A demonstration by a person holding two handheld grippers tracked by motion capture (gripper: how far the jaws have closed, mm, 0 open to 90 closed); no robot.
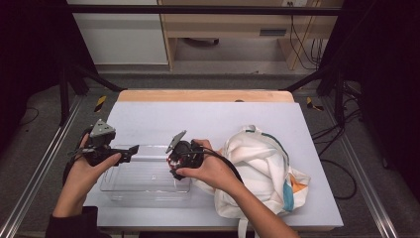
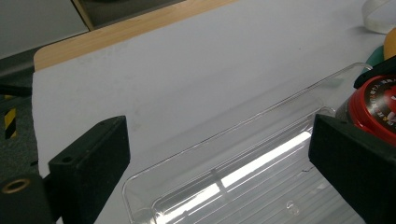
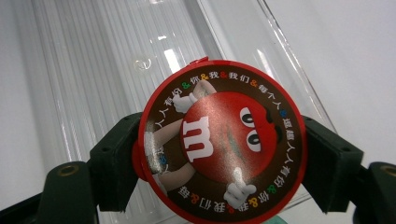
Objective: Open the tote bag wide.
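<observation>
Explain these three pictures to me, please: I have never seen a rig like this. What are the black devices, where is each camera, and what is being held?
There is no robot here. A person at a table holds a hand-operated two-finger gripper in each hand. The high view looks down from above the person's side: the left gripper is at the left, the right gripper near the middle. The other two pictures come from cameras riding on the grippers, looking along their black fingers.

On the pale table lie a clear plastic tray and a white backpack with teal and orange trim.

The right gripper is closed on a round container with a red candy-character lid, held over the tray. The left gripper is open, holding nothing, at the tray's left end.
</observation>
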